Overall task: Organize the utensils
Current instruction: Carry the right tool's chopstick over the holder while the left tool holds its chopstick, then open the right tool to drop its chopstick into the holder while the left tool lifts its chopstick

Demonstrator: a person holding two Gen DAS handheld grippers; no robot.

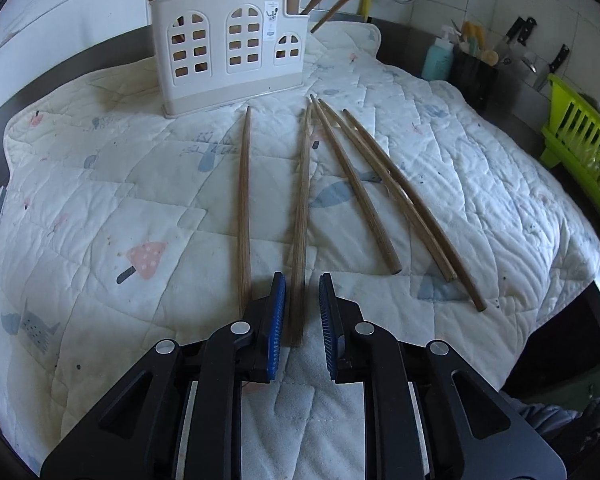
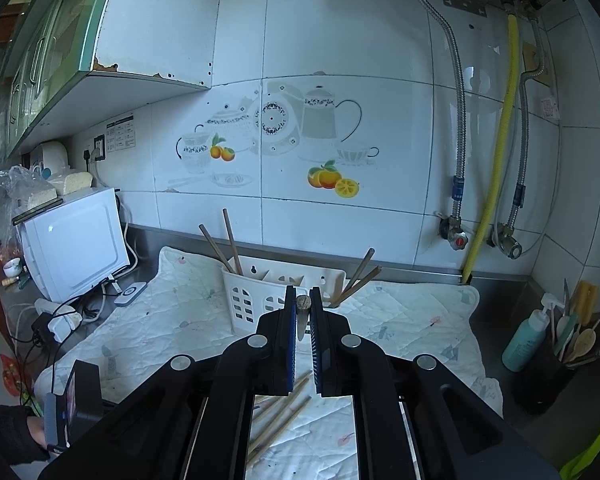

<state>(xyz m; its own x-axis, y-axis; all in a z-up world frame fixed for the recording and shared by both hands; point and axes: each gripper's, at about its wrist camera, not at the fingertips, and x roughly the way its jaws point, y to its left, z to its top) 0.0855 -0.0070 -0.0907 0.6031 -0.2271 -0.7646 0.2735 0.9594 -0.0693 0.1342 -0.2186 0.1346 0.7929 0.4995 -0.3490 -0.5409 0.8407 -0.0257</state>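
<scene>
Wooden chopstick lies lengthwise between the left gripper's parted, untouching jaws; right gripper jaws clamp another chopstick.

A white-tiled kitchen wall bears teapot-and-orange decals. Green cabinets hang above a white microwave; steel hoses and a yellow pipe drop to the steel counter, under soft daylight.

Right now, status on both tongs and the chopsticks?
Left tongs open, straddling one chopstick on the quilt. Right tongs shut on a chopstick, facing the holder. Nothing in the way.
</scene>
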